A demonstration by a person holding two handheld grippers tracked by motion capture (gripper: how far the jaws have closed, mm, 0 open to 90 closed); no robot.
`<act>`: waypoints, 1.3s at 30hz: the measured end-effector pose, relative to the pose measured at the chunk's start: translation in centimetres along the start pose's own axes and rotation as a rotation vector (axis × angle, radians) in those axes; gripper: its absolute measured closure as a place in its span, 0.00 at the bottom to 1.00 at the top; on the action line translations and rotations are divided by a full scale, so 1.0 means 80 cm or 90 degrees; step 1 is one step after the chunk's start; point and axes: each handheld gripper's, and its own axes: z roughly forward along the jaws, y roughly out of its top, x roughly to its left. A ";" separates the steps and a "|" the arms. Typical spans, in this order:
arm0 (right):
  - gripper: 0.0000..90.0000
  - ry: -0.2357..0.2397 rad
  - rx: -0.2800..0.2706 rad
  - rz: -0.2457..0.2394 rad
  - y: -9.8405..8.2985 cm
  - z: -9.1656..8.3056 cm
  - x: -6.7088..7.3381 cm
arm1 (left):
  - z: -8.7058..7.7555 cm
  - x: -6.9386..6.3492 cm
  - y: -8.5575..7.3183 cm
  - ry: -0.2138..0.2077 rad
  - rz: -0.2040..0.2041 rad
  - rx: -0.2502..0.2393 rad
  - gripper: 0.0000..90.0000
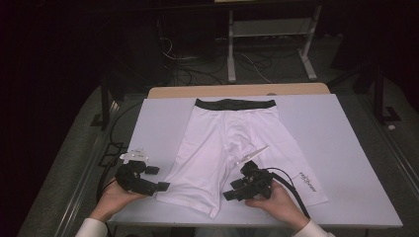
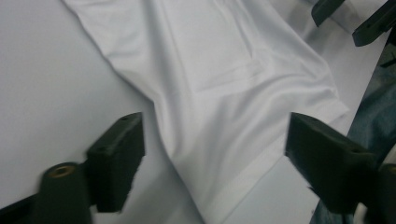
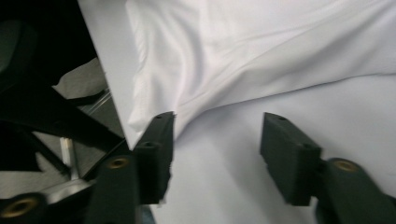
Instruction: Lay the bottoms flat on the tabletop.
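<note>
The small dark print on the white shorts, on the leg near the right gripper, is too small to read. The left gripper view crops the shorts' waistband, and the floor cables blur into darkness.

White shorts, black waistband (far side), flat, mid table, legs twd person

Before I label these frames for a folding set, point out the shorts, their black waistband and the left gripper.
shorts [image 1: 207,148]: high view, on the white leg panel.
black waistband [image 1: 234,103]: high view, mid-band.
left gripper [image 2: 212,154]: left gripper view, midway between its open fingers.
</note>
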 end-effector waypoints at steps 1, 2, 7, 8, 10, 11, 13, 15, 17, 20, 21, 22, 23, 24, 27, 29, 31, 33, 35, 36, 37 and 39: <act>0.39 -0.006 -0.004 -0.002 0.001 -0.004 -0.002 | 0.002 0.000 0.002 0.001 -0.001 -0.002 0.16; 0.33 -0.011 -0.011 -0.005 0.002 -0.009 -0.004 | 0.004 0.000 0.003 0.006 -0.001 -0.004 0.12; 0.13 -0.046 -0.032 -0.019 0.007 -0.030 -0.013 | 0.010 -0.001 0.015 0.008 0.000 -0.018 0.01; 0.08 -0.054 -0.040 -0.021 0.007 -0.035 -0.015 | 0.011 -0.002 0.017 0.010 0.001 -0.022 0.00; 0.00 -0.071 -0.050 -0.018 0.008 -0.044 -0.020 | 0.012 -0.002 0.022 0.005 0.005 -0.034 0.00; 0.00 -0.076 -0.055 -0.017 0.008 -0.048 -0.023 | 0.013 -0.003 0.025 0.004 0.005 -0.039 0.00; 0.00 -0.079 -0.071 -0.013 0.007 -0.057 -0.029 | 0.014 -0.005 0.030 0.006 0.011 -0.046 0.00; 0.00 -0.084 -0.080 -0.007 0.005 -0.066 -0.034 | 0.015 -0.007 0.034 0.003 0.014 -0.056 0.00; 0.00 -0.088 -0.088 -0.005 0.003 -0.074 -0.038 | 0.018 -0.008 0.038 0.001 0.019 -0.062 0.00; 0.00 -0.094 -0.104 -0.002 -0.001 -0.085 -0.044 | 0.021 -0.011 0.044 0.000 0.022 -0.073 0.00; 0.00 -0.096 -0.110 0.001 -0.003 -0.089 -0.046 | 0.022 -0.011 0.045 0.000 0.023 -0.078 0.00; 0.00 -0.098 -0.115 0.003 -0.004 -0.093 -0.049 | 0.023 -0.012 0.047 0.000 0.023 -0.084 0.00; 0.00 -0.101 -0.120 0.005 -0.006 -0.097 -0.051 | 0.025 -0.013 0.049 0.000 0.023 -0.089 0.00; 0.00 -0.105 -0.125 0.006 -0.008 -0.100 -0.053 | 0.026 -0.013 0.051 -0.002 0.023 -0.091 0.00; 0.00 -0.113 -0.146 0.008 -0.014 -0.111 -0.060 | 0.029 -0.016 0.056 -0.005 0.028 -0.102 0.00; 0.00 -0.116 -0.156 0.011 -0.018 -0.117 -0.063 | 0.030 -0.017 0.058 -0.007 0.027 -0.111 0.00; 0.00 -0.121 -0.164 0.015 -0.023 -0.123 -0.066 | 0.032 -0.018 0.060 -0.010 0.027 -0.121 0.00; 0.00 -0.124 -0.173 0.020 -0.027 -0.128 -0.070 | 0.033 -0.020 0.061 -0.012 0.027 -0.126 0.00; 0.00 -0.129 -0.179 0.024 -0.033 -0.133 -0.074 | 0.035 -0.022 0.062 -0.011 0.024 -0.135 0.00; 0.00 -0.130 -0.181 0.027 -0.035 -0.135 -0.076 | 0.036 -0.023 0.062 -0.012 0.023 -0.143 0.00; 0.00 -0.132 -0.187 0.031 -0.039 -0.138 -0.078 | 0.036 -0.024 0.062 -0.013 0.023 -0.148 0.00; 0.00 -0.135 -0.194 0.038 -0.044 -0.141 -0.082 | 0.037 -0.025 0.062 -0.013 0.023 -0.156 0.00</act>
